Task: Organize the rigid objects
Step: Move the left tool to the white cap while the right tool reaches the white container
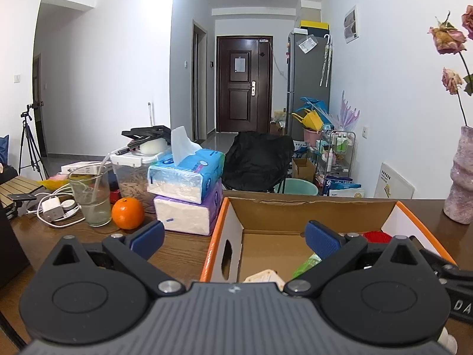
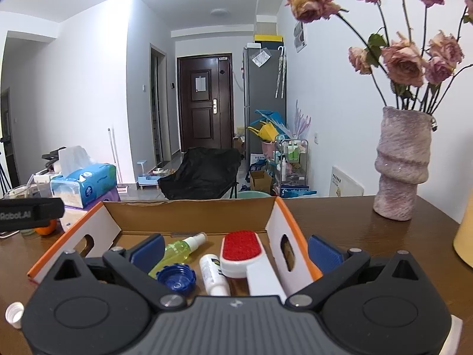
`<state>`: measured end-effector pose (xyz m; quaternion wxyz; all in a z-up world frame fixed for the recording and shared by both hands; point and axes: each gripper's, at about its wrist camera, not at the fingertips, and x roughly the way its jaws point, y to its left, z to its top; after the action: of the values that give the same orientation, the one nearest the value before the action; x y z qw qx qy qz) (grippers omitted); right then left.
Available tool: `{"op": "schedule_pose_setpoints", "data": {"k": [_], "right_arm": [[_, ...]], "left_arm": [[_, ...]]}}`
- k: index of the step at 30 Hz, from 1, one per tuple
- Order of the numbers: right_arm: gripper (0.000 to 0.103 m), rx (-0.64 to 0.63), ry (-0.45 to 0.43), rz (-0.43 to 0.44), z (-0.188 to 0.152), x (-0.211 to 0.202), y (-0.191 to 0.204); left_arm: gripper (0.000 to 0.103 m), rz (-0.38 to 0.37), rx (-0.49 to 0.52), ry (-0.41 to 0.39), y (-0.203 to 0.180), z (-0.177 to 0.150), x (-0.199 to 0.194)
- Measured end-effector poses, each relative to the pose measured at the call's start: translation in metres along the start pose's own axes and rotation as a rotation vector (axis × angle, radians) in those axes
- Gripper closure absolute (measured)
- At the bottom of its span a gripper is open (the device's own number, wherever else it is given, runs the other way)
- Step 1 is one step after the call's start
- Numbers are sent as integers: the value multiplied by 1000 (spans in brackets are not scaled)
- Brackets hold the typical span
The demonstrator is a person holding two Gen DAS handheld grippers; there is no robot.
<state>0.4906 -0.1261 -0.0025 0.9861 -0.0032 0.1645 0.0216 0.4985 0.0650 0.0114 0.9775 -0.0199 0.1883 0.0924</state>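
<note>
An open cardboard box with orange edges (image 1: 224,230) (image 2: 278,230) sits on the brown table. In the right wrist view it holds a green spray bottle (image 2: 180,248), a blue cap (image 2: 176,278), a white tube (image 2: 212,275) and a red-faced lint brush (image 2: 241,251). My left gripper (image 1: 235,238) is open and empty, straddling the box's left wall. My right gripper (image 2: 235,250) is open and empty, straddling the box's right wall. The left view shows a cream object (image 1: 263,275) and the green bottle (image 1: 307,264) partly hidden by the gripper.
An orange (image 1: 127,213), a glass with a straw (image 1: 90,196), stacked tissue packs (image 1: 186,192) and chargers (image 1: 53,208) stand left of the box. A vase of dried roses (image 2: 402,162) stands right. A white cap (image 2: 14,313) lies at the near left.
</note>
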Motion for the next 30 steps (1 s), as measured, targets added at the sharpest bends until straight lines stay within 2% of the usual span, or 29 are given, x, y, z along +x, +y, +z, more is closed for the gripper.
{"op": "schedule_pose_setpoints", "data": {"k": [16,30], "right_arm": [[0,-49,-37,-17,-21,-64,-15],[0,-106,-26,-36,-48,-107,-28]], "left_arm": [[0,0,5,-18,20,-35,-58],[0,27,-16,27,36,-68,-86]]}}
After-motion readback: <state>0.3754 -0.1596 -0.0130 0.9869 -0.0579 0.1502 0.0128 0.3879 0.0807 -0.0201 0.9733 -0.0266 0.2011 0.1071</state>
